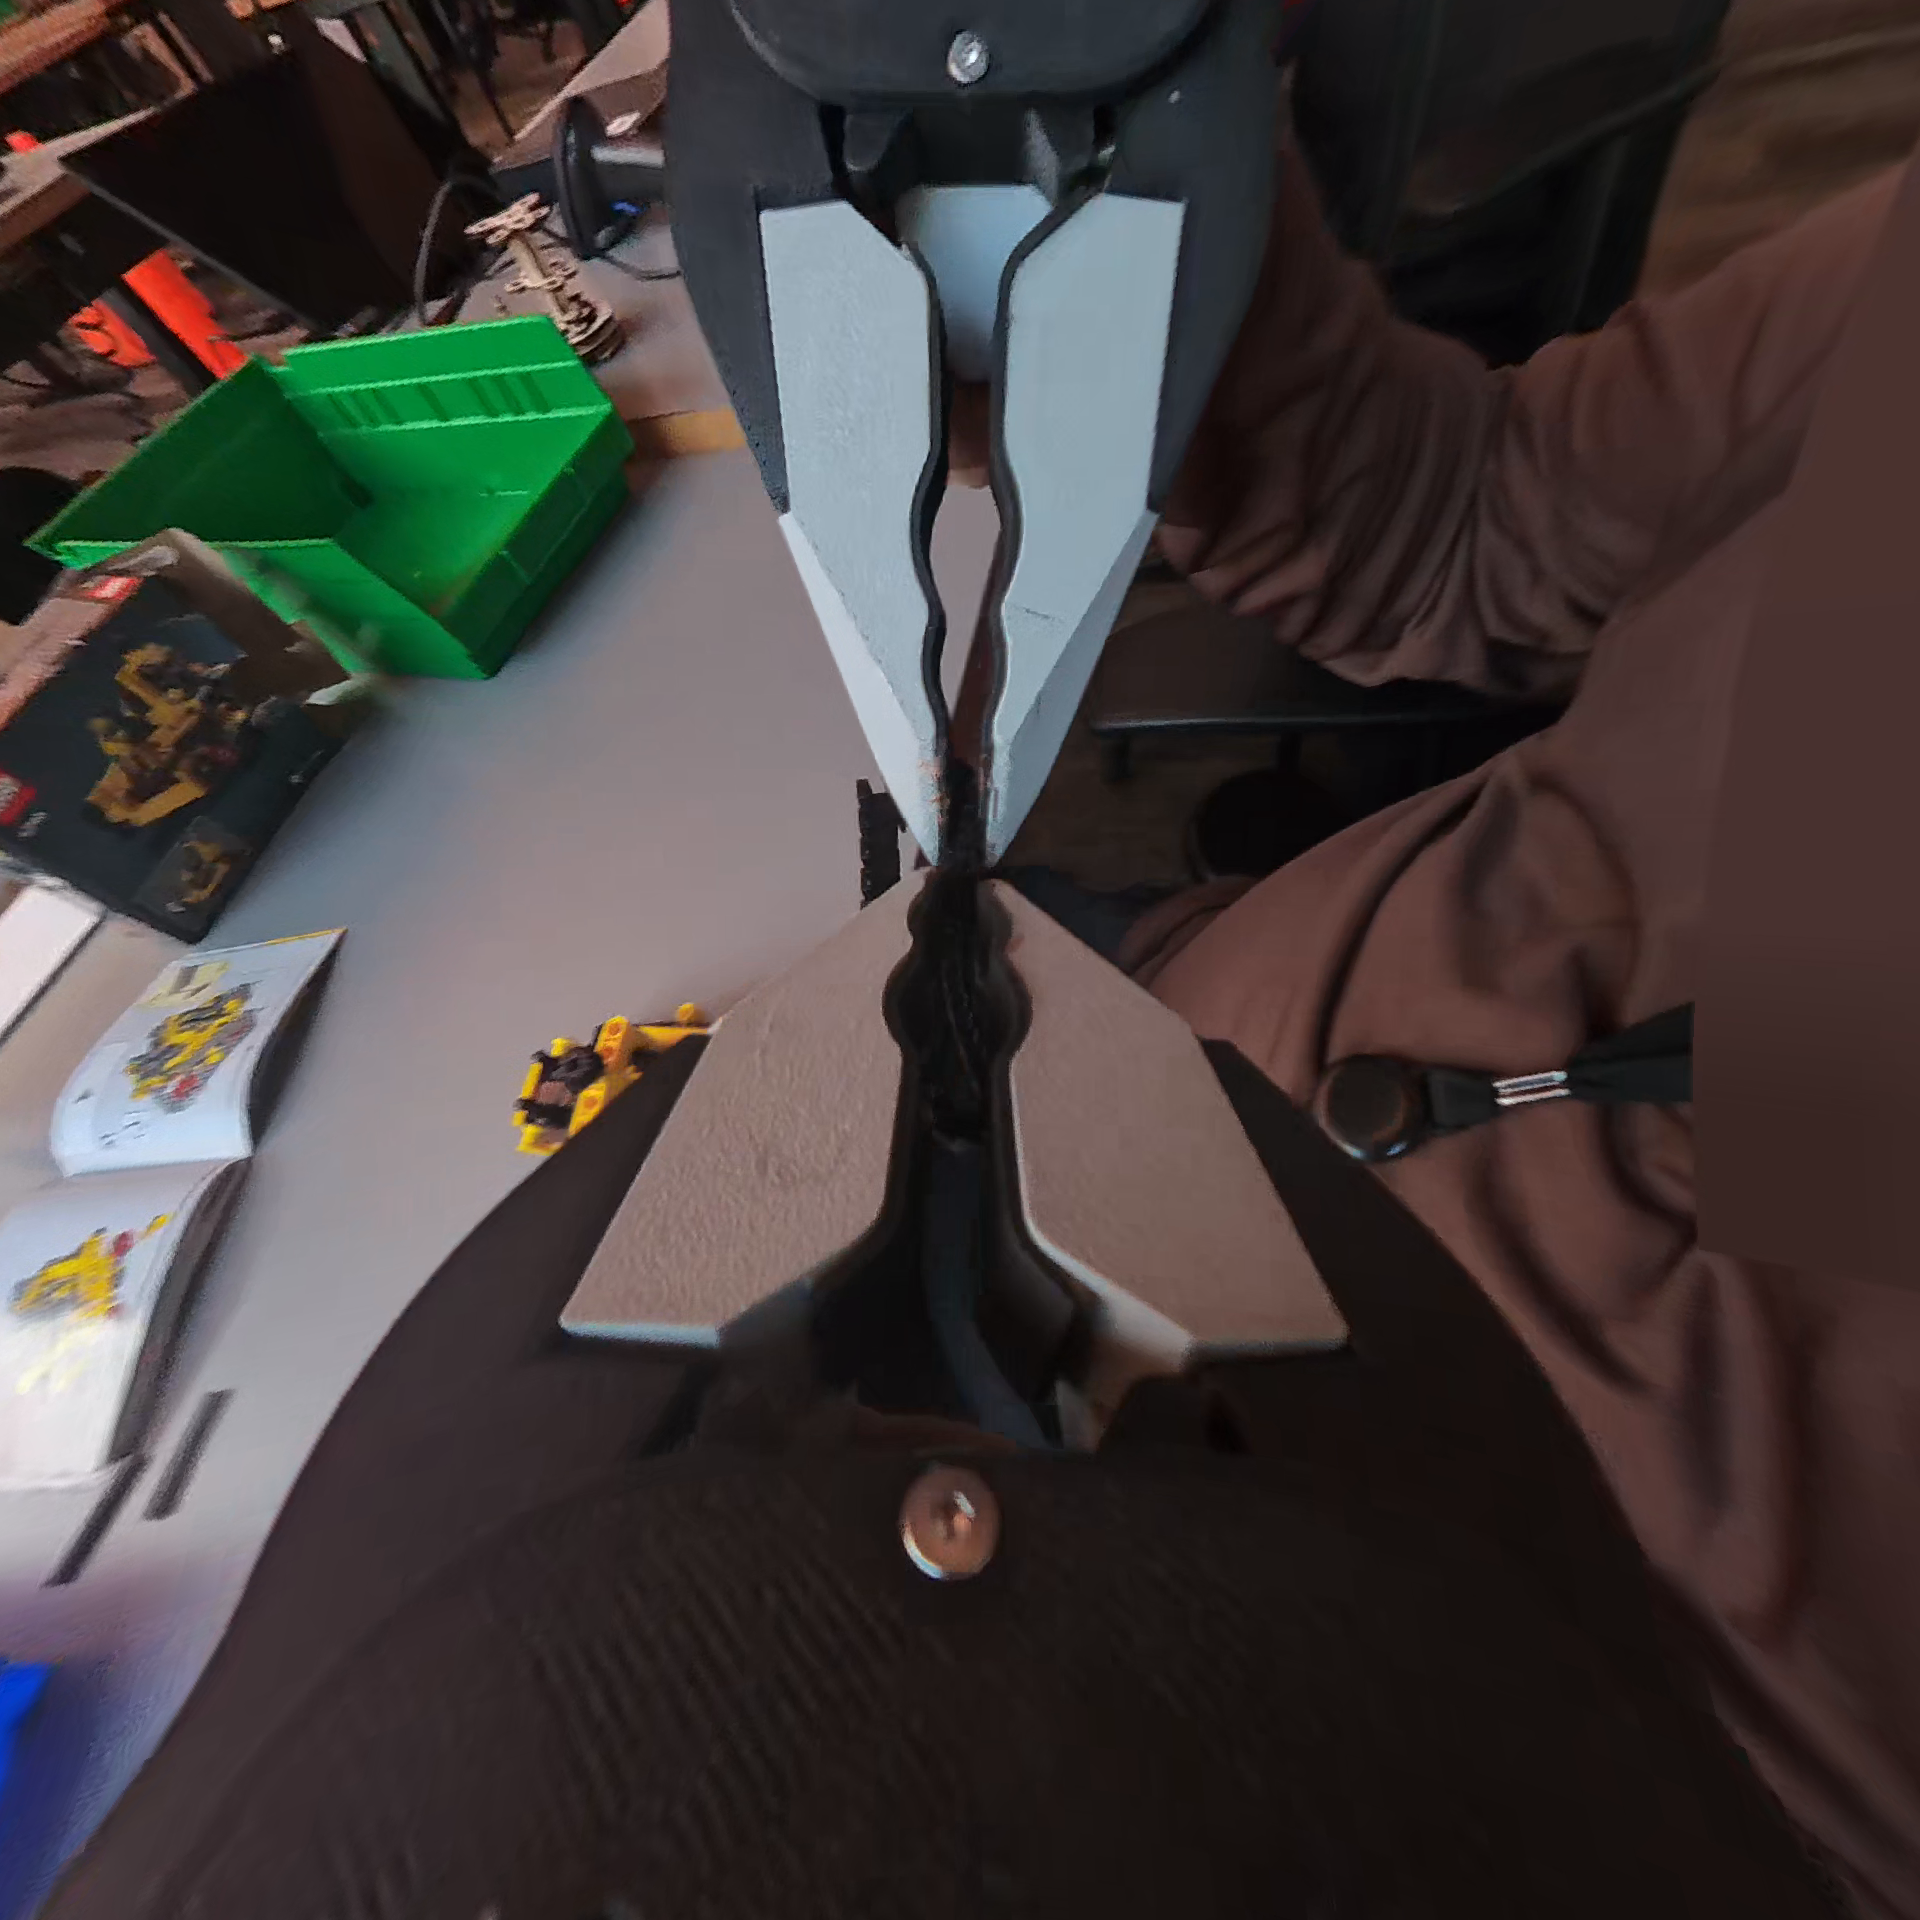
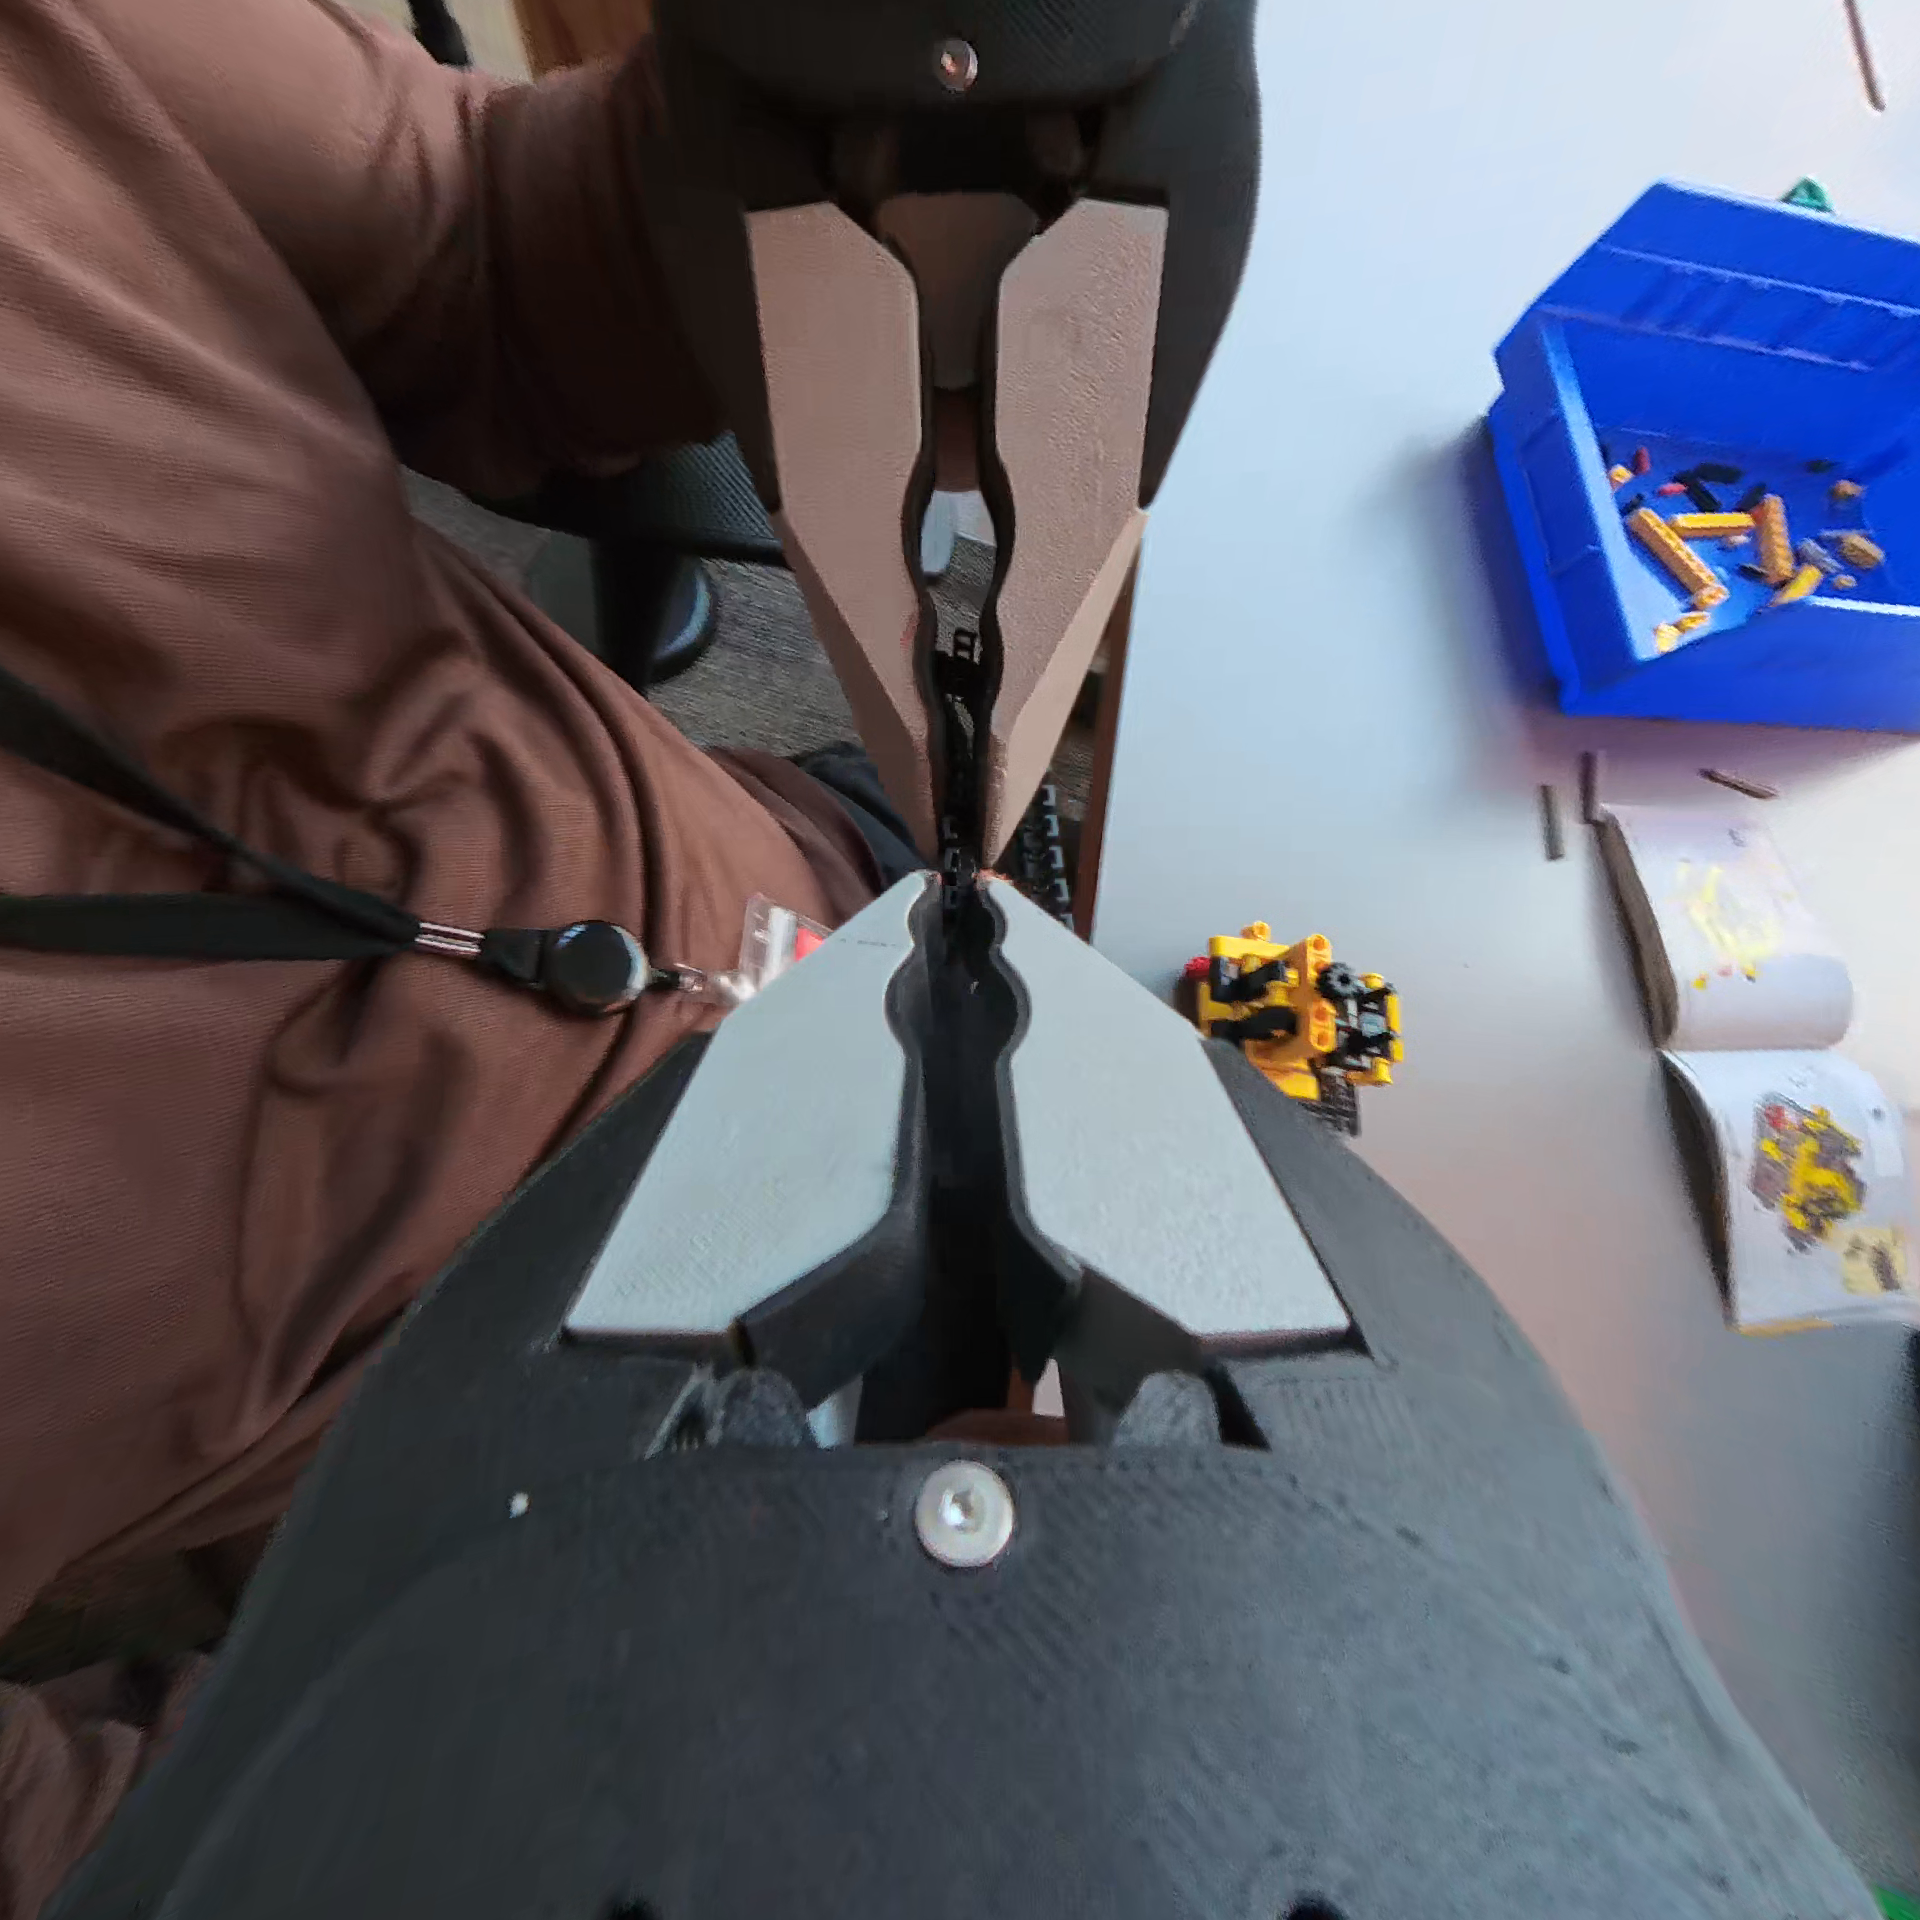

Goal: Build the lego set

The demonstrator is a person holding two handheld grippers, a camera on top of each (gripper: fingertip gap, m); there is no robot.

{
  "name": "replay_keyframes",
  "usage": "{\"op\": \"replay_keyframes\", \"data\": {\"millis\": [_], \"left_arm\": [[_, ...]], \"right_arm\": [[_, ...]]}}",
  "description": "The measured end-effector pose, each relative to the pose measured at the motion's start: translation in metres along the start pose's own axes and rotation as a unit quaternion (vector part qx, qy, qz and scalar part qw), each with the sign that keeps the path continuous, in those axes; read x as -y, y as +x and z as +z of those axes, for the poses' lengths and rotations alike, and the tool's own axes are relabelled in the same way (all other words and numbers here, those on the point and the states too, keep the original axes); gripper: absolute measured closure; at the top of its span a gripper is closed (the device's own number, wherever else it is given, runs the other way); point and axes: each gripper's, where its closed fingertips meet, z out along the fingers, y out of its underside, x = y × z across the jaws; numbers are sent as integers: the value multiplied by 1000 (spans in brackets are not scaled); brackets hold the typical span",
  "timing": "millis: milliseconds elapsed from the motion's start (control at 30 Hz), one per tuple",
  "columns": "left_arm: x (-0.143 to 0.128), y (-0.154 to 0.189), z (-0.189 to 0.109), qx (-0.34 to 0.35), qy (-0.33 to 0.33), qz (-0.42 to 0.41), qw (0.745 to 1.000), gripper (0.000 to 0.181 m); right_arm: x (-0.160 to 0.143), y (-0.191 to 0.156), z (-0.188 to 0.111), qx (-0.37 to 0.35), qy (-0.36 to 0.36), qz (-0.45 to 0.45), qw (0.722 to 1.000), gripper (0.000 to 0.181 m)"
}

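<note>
left gripper (image 1: 956, 883): jaws closed narrow on a black lego piece (image 1: 956, 831), tip to tip with the other gripper.
right gripper (image 2: 961, 883): jaws likewise pinched nearly shut on the same black studded piece (image 2: 961, 727); it looks like a track or chain strip, exact type cannot be told.
hold position: piece is held in the air off the table edge (image 2: 1117, 727), over the person's lap in the brown garment (image 2: 312, 520), not over the table.
yellow model (image 2: 1299, 1013): partly built, set on the grey table near its edge, apart from both grippers.
blue bin (image 2: 1621, 644): loose yellow and black parts inside, well away from the model.
green bin (image 1: 436, 488): far side of the table, contents not seen.
instruction booklet (image 2: 1766, 1122): lying open beside the model.
risk 1: if either grip is loosened, the piece is likely dropped to lap or floor, since no table is underneath.
risk 2: opposed pulling or twisting could separate the strip's links or flick it out.
risk 3: model could be knocked off the edge by a gripper body passing close.
</note>
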Motion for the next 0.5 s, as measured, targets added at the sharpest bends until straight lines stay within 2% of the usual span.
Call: {"op": "replay_keyframes", "data": {"millis": [167,300,500], "left_arm": [[6,10,-2,-53,24,-31,998,179],[19,34,-12,-169,71,-89,979,179],[27,30,-17,-194,100,-129,967,179]], "right_arm": [[3,-12,-5,67,27,23,997,179],[16,-34,-12,174,72,60,980,179],[23,-31,-18,227,111,105,962,180]]}}
